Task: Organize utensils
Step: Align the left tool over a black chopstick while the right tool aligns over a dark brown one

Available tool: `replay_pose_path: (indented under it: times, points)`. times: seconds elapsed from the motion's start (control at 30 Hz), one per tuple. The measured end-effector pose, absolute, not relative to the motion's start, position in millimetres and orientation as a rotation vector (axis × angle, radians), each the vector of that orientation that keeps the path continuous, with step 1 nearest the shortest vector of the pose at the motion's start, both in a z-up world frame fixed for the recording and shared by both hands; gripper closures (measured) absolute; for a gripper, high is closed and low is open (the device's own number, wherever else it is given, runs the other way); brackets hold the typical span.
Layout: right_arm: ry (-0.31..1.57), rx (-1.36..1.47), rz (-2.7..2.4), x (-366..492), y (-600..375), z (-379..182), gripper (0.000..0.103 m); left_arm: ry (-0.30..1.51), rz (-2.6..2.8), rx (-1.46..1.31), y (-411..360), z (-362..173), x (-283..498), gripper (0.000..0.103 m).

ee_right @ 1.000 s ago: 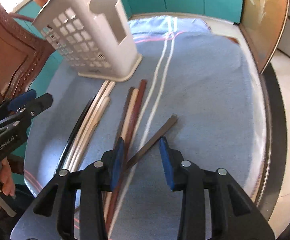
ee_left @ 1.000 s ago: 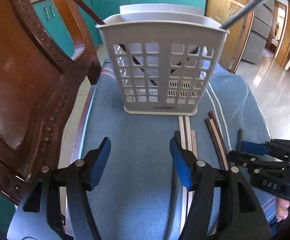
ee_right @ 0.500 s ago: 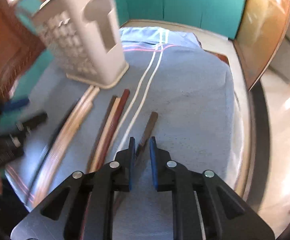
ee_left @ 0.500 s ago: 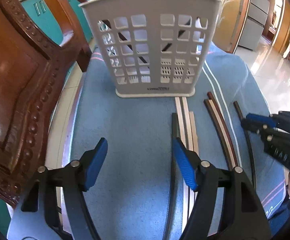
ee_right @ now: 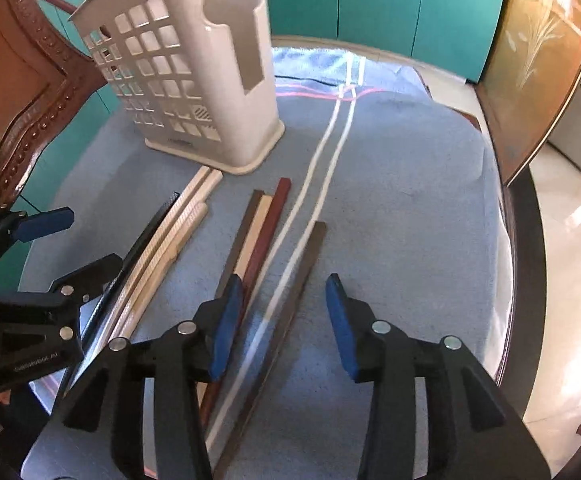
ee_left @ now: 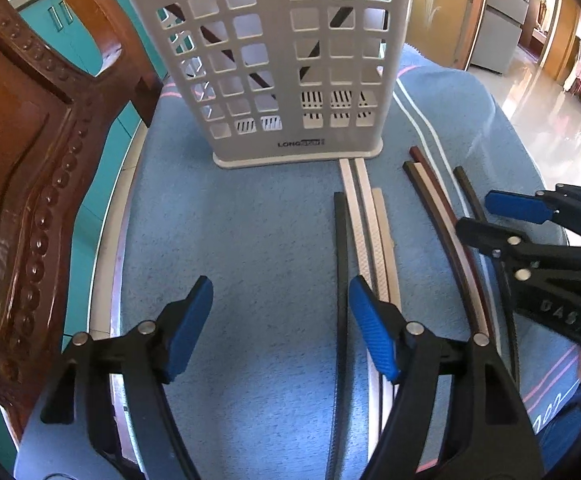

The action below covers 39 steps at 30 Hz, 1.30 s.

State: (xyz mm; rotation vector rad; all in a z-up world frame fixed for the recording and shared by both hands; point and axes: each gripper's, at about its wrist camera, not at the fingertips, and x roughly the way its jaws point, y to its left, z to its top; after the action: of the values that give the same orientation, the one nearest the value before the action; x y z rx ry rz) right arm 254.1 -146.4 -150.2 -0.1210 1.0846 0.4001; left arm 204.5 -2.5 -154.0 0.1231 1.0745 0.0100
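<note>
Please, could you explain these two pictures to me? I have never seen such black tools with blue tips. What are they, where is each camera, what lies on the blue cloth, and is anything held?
No robot arm is here. A person holds one hand tool in each hand, and each tool carries a camera that looks forward along its two jaws. One picture is from the left gripper, the other from the right gripper; each tool also shows at the edge of the other's picture. On the blue cloth stands a white utensil basket with some sticks already inside. In front of it lie chopsticks: a black one, pale ones, a brown, cream and red group, and one dark brown chopstick between the right jaws. Both pairs of jaws are open; nothing is held.
</note>
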Motion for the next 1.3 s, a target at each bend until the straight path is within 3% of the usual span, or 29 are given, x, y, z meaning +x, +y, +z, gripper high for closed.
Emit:
replay_pose_path:
  times: [0.1,0.33,0.63,1.03,1.23,1.3]
  points:
    - [1.083,-0.172,0.33,255,-156,-151,0.061,1.078,0.015,0.124,1,-158,206,0.031]
    - [1.069,0.002,0.442,254,-166,-138,0.06,1.087,0.002,0.132,4,-163,209,0.03]
    - [1.054,-0.225,0.427,244,-121,-161,0.054,1.108,0.018,0.155,-6,-174,212,0.028]
    - [1.039,-0.117,0.427,265,-162,-145,0.055,1.105,0.043,0.132,21,-169,219,0.028]
    - [1.078,-0.143,0.398,280,-156,-164,0.055,1.106,0.045,0.144,15,-165,213,0.028]
    - [1.066,-0.165,0.404,279,-149,-165,0.06,1.105,0.049,0.138,15,-163,212,0.027]
